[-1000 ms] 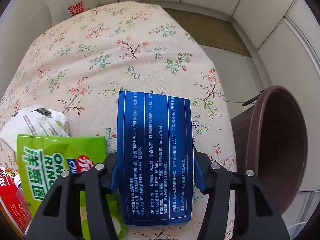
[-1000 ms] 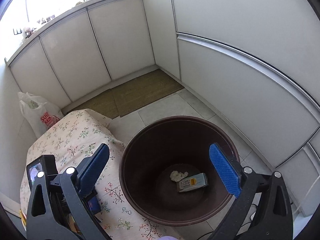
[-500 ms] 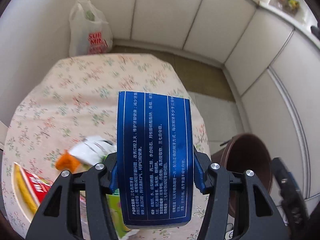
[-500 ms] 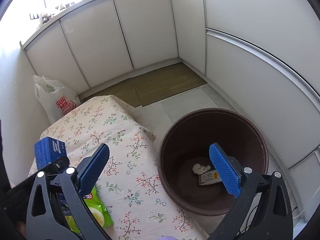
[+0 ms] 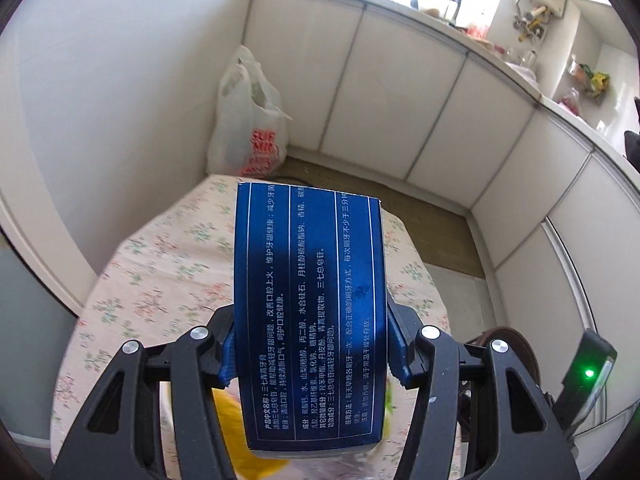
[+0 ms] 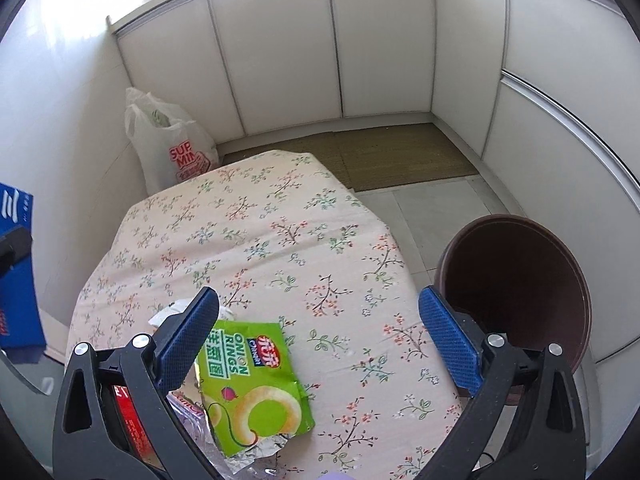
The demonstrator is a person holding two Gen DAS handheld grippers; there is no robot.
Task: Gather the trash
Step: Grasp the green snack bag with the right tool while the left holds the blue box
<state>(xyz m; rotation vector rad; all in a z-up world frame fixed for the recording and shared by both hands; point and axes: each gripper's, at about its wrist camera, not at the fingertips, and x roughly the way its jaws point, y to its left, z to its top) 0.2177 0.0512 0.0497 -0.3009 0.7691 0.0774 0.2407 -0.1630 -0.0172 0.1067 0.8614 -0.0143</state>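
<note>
The left claw (image 5: pixel 310 354) is gripping a blue box (image 5: pixel 310 304) between its pads, holding it in the air above the flowered counter (image 6: pixel 280 240). The right claw (image 6: pixel 320 332) is hanging wide open and empty over a green onion-ring wrapper (image 6: pixel 252 384) lying on the counter, with the brown bin (image 6: pixel 520 280) standing on the floor just beside it.

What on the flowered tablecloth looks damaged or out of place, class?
The green onion rings packet lies torn open and crumpled near the table's front edge, silver lining showing at its lower end. It overlaps other crumpled wrappers beside the open right gripper. The rest of the cloth looks tidy.
</note>
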